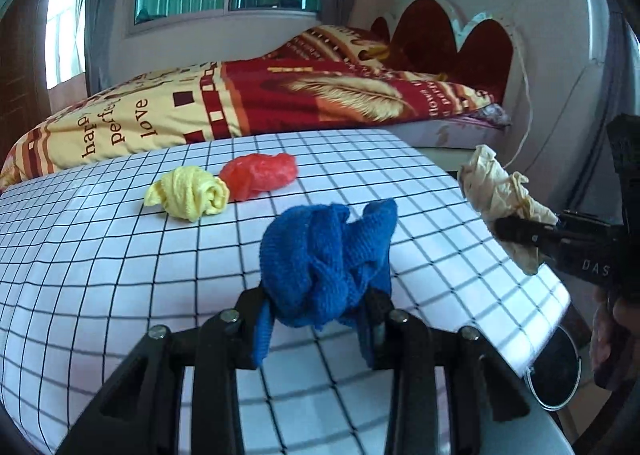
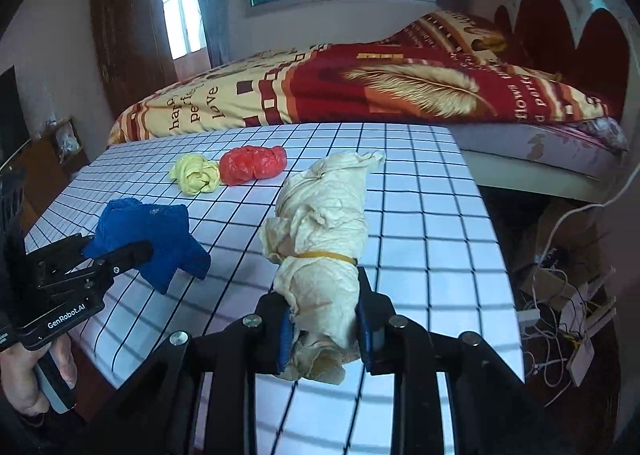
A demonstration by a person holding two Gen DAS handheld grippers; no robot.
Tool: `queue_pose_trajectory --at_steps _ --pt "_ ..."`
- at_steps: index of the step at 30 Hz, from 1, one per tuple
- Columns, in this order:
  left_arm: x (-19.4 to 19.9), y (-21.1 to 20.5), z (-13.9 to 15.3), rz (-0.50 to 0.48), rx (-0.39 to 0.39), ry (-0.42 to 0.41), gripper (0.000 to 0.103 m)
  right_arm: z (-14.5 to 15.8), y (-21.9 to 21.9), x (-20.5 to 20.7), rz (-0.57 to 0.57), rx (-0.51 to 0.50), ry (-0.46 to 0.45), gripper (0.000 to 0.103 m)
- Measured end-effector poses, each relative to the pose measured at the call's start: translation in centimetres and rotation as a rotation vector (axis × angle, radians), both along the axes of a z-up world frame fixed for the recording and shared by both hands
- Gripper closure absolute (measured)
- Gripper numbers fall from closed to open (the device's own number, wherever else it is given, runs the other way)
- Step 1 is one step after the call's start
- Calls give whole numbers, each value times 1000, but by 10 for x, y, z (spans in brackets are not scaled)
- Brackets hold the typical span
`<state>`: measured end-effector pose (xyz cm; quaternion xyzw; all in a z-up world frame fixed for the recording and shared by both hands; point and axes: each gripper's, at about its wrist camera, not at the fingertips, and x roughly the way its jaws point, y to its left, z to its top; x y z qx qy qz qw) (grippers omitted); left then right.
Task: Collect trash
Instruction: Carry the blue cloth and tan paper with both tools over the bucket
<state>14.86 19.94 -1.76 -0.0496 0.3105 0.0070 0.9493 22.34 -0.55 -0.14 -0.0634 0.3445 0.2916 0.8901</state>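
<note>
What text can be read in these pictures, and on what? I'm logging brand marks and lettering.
"GenRobot.AI": on the left gripper body.
"DAS", cut off: on the right gripper body.
"love", "perfect" partly folded, "hap…" cut off: on the bed quilt.
Red-panel lettering near the quilt's right end: too distorted to read.
Small print at the left gripper's edge: unreadable.

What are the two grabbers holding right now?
Left gripper: closed on the knotted blue cloth.
Right gripper: closed on the cream paper bundle tied with a rubber band.
</note>
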Motion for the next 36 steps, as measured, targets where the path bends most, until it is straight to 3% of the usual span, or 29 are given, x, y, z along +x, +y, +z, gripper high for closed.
queue_pose_trajectory --at_steps 11,36 --pt "-34 -48 9 -66 16 -22 67 13 -57 -53 -55 18 -39 75" --pt "-46 -117 20 -182 42 -75 67 18 -162 -94 -187 1 -133 75"
